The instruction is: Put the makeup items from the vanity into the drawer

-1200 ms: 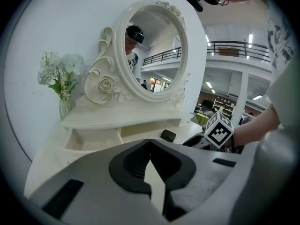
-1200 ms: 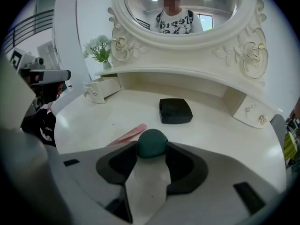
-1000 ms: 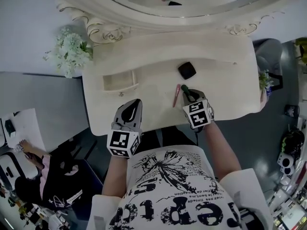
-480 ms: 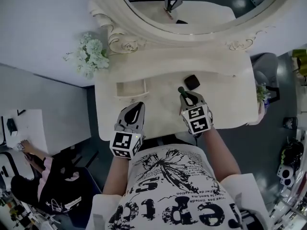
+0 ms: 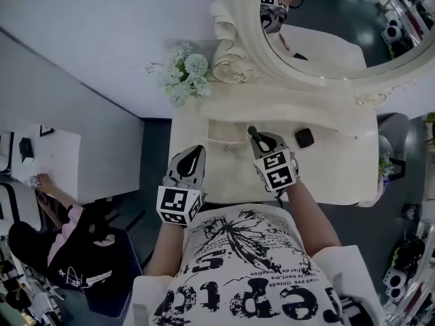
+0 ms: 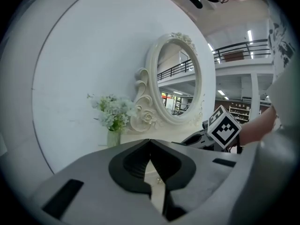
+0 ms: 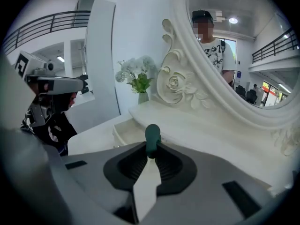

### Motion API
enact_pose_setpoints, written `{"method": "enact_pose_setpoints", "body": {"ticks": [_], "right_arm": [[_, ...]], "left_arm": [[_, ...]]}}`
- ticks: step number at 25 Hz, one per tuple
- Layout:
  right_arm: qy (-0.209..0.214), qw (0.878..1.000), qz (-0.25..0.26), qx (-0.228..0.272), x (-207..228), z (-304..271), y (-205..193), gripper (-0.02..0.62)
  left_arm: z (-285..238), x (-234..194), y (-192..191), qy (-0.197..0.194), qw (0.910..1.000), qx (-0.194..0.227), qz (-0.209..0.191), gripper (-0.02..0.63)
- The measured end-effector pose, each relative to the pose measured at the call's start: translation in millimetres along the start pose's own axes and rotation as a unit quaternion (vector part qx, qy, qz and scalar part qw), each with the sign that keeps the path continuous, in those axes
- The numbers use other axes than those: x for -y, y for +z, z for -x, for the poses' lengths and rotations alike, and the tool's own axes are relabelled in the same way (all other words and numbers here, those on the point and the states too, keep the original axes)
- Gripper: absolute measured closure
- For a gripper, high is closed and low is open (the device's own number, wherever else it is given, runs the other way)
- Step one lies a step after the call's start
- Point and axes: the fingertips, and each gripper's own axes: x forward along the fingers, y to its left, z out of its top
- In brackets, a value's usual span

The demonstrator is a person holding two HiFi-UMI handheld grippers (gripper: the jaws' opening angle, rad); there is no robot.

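Note:
My right gripper is shut on a slim stick with a dark green tip, held above the cream vanity top beside the open drawer. In the right gripper view the green tip pokes out between the closed jaws of the right gripper, with the drawer just beyond. A black compact lies on the vanity to the right of that gripper. My left gripper hovers at the vanity's front left, shut with nothing in it; in the left gripper view its tips meet.
A big oval mirror in a carved frame stands at the back. White flowers in a vase sit at the vanity's back left corner. A white desk and a seated person are off to the left.
Both grippers have risen and moved left toward the open drawer, the right one carrying the green-tipped stick. The pink stick seen beside the right gripper a second ago is out of sight.

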Motion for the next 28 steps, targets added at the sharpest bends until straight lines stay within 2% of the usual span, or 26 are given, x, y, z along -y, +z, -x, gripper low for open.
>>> {"method": "enact_pose_setpoints", "body": {"ticks": [9, 10, 14, 15, 23, 28], "right_arm": [[0.049, 0.997, 0.028, -0.052, -38.4, -45.4, 9.3, 0.535], [0.052, 0.997, 0.023, -0.059, -39.4, -49.1, 8.1, 0.521], [0.055, 0.996, -0.003, -0.066, -39.5, -58.5, 9.1, 0.366], [0.054, 0.996, -0.006, -0.066, -39.2, -59.1, 9.8, 0.35], [0.045, 0.998, -0.013, -0.05, -31.8, -51.9, 13.0, 0.336], [0.026, 0.998, -0.041, -0.032, -12.6, -33.7, 13.2, 0.336]], "left_arm": [[20.3, -45.4, -1.8, 0.041, 0.9989, 0.01, 0.018, 0.586], [21.1, -48.2, -1.9, 0.043, 0.9988, 0.009, 0.02, 0.587], [22.9, -59.3, -2.7, 0.052, 0.9983, 0.008, 0.023, 0.586], [23.0, -61.0, -3.1, 0.053, 0.9983, 0.008, 0.024, 0.586], [12.7, -57.8, -0.5, 0.038, 0.9991, 0.008, 0.018, 0.586], [-4.4, -45.6, 3.7, 0.013, 0.9999, 0.006, 0.01, 0.588]]}}
